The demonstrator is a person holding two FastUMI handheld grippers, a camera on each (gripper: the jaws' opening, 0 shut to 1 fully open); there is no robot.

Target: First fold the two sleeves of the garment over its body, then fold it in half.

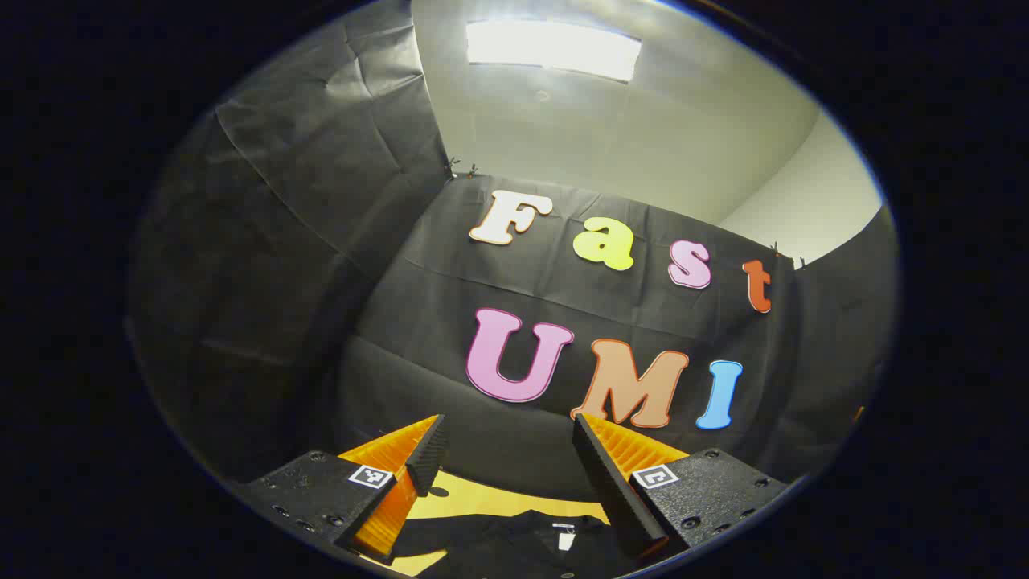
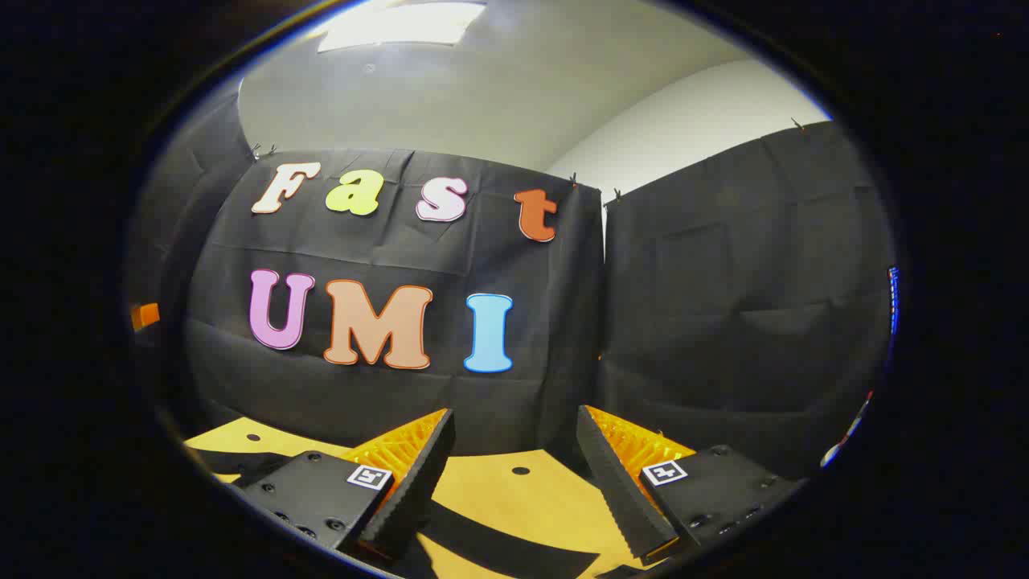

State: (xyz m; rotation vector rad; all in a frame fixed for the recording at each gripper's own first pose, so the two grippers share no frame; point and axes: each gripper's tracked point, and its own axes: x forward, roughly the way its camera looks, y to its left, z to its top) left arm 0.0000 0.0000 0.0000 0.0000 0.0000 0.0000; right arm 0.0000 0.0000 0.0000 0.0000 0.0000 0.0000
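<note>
The left tongs (image 1: 508, 450) hang released, fingers spread apart with nothing between them, raised above the counter (image 1: 482, 500) and aimed mostly at the booth wall. Below and just ahead of them lies the dark garment (image 1: 522, 543), flat on the counter; its collar with a small pale tag faces the far wall, so its long axis seems to run from the wall back toward the person, though the low edge of the left gripper view cuts off most of it and the sleeves cannot be made out.

The right tongs (image 2: 514, 446) are likewise released and empty, held over bare counter (image 2: 498, 490) with dark holes in it; a dark strip near the bottom of the right gripper view may be shadow or cloth, I cannot tell.

The risk, as I judge it: both tongs sit high and tilted up, so a blind descent could pinch the body cloth rather than a sleeve, or drag the garment askew.
</note>
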